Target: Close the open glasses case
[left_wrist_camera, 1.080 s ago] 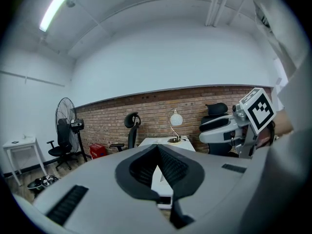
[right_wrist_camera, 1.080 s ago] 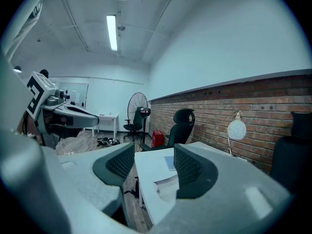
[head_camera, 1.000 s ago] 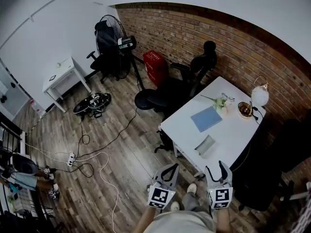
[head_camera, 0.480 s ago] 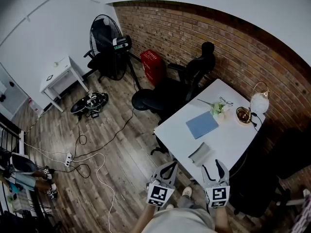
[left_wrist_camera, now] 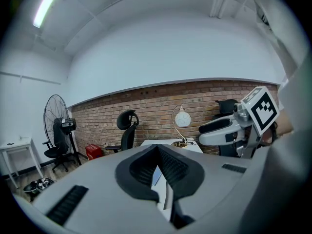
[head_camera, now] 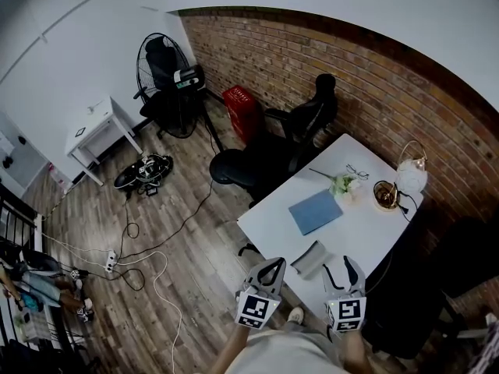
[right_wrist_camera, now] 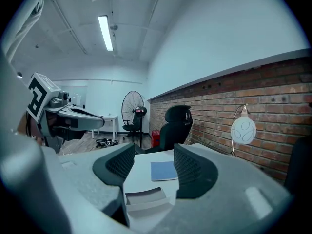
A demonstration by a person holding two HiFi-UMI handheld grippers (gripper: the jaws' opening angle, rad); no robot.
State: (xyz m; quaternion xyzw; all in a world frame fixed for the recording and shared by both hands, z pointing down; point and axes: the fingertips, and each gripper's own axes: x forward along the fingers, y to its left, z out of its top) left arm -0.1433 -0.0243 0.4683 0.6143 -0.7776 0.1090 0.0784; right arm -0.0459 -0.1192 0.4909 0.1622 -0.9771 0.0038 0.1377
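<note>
The grey glasses case [head_camera: 312, 258] lies open near the front edge of the white table [head_camera: 366, 224]. In the right gripper view the case [right_wrist_camera: 142, 200] shows low between the jaws, lid up. My left gripper [head_camera: 273, 262] hovers just left of the case with its tips touching, holding nothing; in its own view the left gripper [left_wrist_camera: 157, 146] is shut. My right gripper [head_camera: 337, 264] hangs over the table's front edge, right of the case, and the right gripper [right_wrist_camera: 153, 150] is open and empty.
On the table lie a blue notebook [head_camera: 315, 211], a small flower bunch [head_camera: 343, 184], loose glasses [head_camera: 357, 171], a brass bowl [head_camera: 385, 195] and a globe lamp [head_camera: 411, 176]. A black office chair [head_camera: 300, 127] stands behind the table. Cables [head_camera: 156, 255] cross the wooden floor.
The view has shifted closer to the table. The case and table edge now lie right at the gripper tips. Both grippers keep the same pose.
</note>
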